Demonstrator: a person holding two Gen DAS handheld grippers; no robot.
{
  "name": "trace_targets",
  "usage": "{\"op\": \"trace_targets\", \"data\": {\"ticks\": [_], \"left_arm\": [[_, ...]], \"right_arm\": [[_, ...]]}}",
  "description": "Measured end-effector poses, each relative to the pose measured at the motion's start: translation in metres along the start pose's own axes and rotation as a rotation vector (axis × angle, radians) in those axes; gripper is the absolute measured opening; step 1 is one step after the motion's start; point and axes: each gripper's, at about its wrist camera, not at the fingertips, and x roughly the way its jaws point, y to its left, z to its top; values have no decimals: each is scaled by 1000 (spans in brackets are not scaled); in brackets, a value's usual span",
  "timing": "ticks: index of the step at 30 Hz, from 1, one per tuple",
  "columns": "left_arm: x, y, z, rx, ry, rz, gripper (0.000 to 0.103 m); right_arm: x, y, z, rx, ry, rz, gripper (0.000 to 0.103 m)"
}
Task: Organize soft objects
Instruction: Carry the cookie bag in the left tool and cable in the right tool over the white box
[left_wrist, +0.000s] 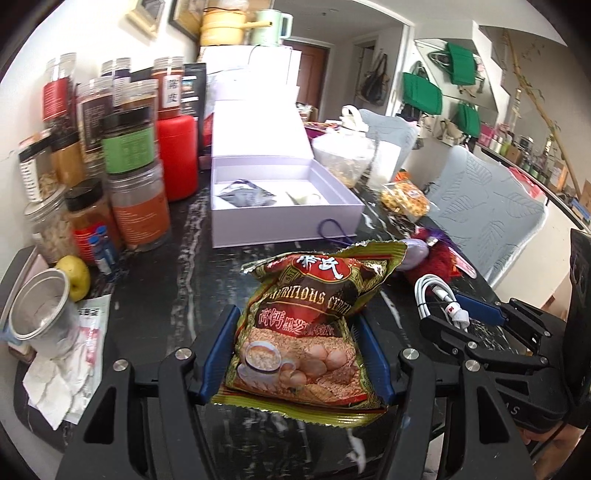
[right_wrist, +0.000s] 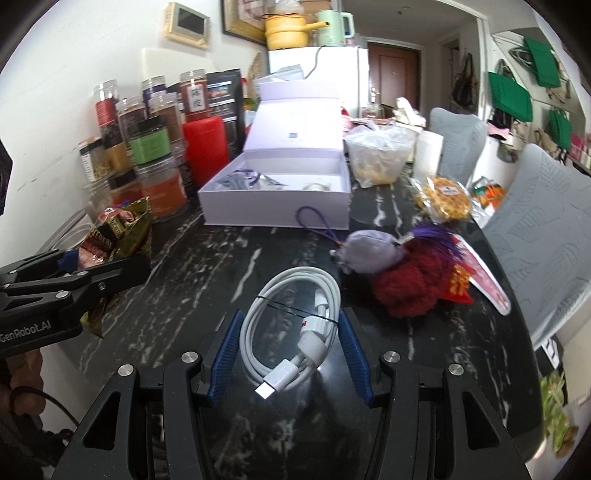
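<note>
Cereal packet: clamped in my left claw, held tilted above the dark desk.
Cable coil: white, tied, gripped between my right claw pads above the desk's near edge.
Writing: I read "NUTRITIOUS CEREAL" on the packet and "GenRobot.AI" on the left claw.
Open box: toward the desk's far edge.

My glossy foil cereal packet, smooth white plastic cable and fuzzy red yarn above the polished, marble-veined black bench.
</note>
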Motion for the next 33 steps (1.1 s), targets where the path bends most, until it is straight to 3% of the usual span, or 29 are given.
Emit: {"op": "trace_targets", "data": {"ticks": [19, 33], "left_arm": [[-1, 53, 26, -67, -33, 99, 63], [21, 60, 65, -84, -32, 48, 63]], "right_arm": [[29, 56, 40, -97, 8, 137, 52], [35, 52, 81, -109, -30, 131, 53]]}}
